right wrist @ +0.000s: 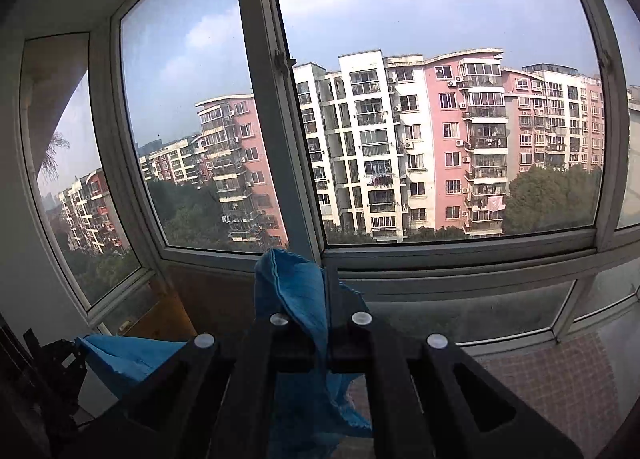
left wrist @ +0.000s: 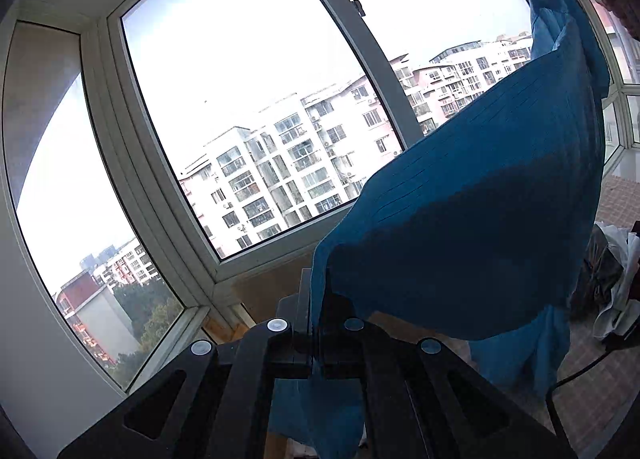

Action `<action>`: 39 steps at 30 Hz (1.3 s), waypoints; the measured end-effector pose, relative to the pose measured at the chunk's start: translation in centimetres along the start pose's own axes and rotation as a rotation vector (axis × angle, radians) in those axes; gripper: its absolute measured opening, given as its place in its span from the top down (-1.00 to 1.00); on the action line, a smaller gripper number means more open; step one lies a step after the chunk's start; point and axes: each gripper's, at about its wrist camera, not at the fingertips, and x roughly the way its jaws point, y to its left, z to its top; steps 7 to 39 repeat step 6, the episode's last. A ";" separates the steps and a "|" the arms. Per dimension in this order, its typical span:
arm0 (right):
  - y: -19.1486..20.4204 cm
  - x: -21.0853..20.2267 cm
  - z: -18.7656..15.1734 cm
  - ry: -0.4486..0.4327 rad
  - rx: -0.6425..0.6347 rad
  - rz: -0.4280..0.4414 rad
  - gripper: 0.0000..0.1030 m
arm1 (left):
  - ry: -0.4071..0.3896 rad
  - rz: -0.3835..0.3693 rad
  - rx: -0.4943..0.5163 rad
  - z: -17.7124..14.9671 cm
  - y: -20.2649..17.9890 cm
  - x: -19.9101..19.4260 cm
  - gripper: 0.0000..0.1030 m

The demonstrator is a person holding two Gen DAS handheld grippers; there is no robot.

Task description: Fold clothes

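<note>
A blue cloth (left wrist: 480,199) hangs in the air before a bay window (left wrist: 240,99), stretched between both tongs. The left tongs (left wrist: 316,323) pinch one corner; the right tongs (right wrist: 324,323) pinch another. Its long axis runs left to right between the grips, and the loose edge sags toward the tiled floor (right wrist: 552,379). A thin pinch could slip, dropping a corner and undoing the fold.
</note>
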 end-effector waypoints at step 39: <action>7.6 -8.2 1.8 -0.078 0.019 -0.073 0.95 | 0.004 -0.123 0.033 -1.6 3.5 -0.5 0.99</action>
